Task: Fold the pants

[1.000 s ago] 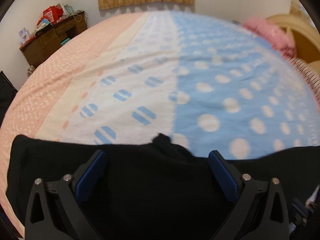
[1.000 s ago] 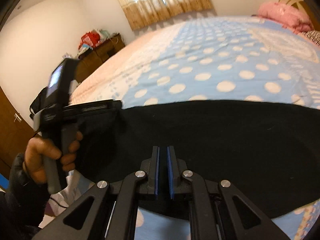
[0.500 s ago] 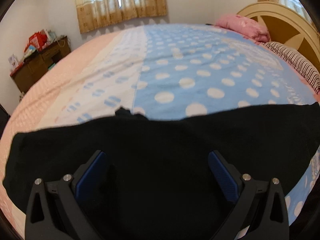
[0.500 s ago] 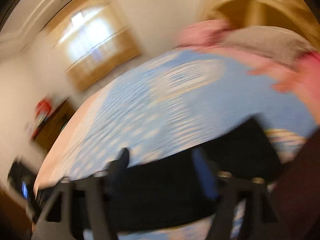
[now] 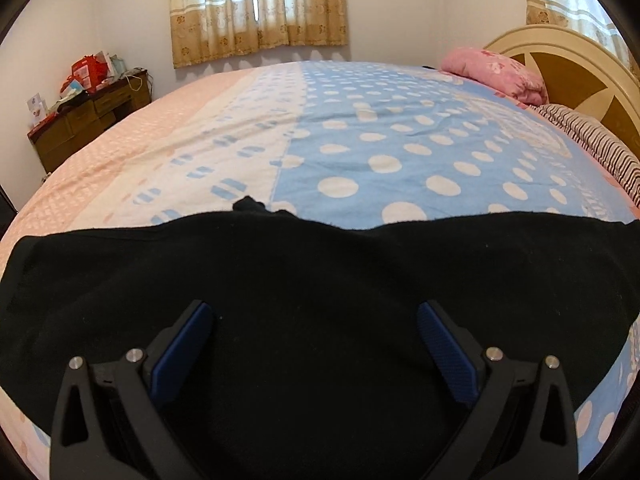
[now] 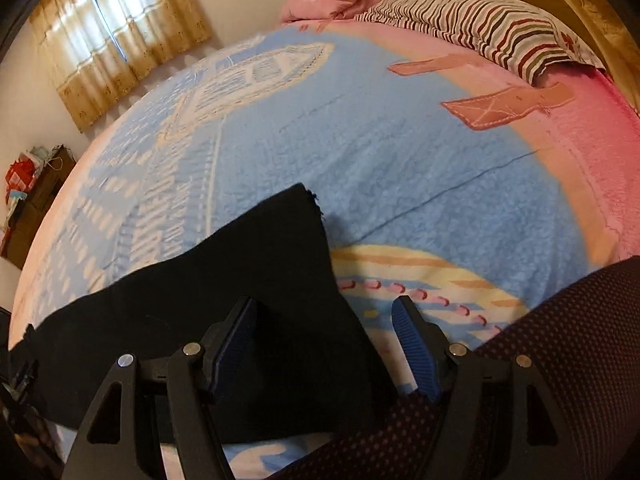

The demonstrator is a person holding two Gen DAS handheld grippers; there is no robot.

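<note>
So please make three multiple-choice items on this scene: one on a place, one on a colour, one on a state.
1. Where do the pants lie?
A. on the bed
B. on the dresser
C. on the floor

2. What colour are the pants?
A. pink
B. black
C. striped

3. How is the left claw?
A. shut on the pants
B. shut, holding nothing
C. open

Key: 1 A, they are spread on the dotted bedspread; 2 B, the cloth is plain black; 3 C, its blue pads stand wide apart.

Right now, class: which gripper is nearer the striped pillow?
Right. The right gripper hangs open over the pants' end, with the striped pillow straight ahead. The left gripper, also open, hangs over mid-pants; the pillow lies far off to its right.
</note>
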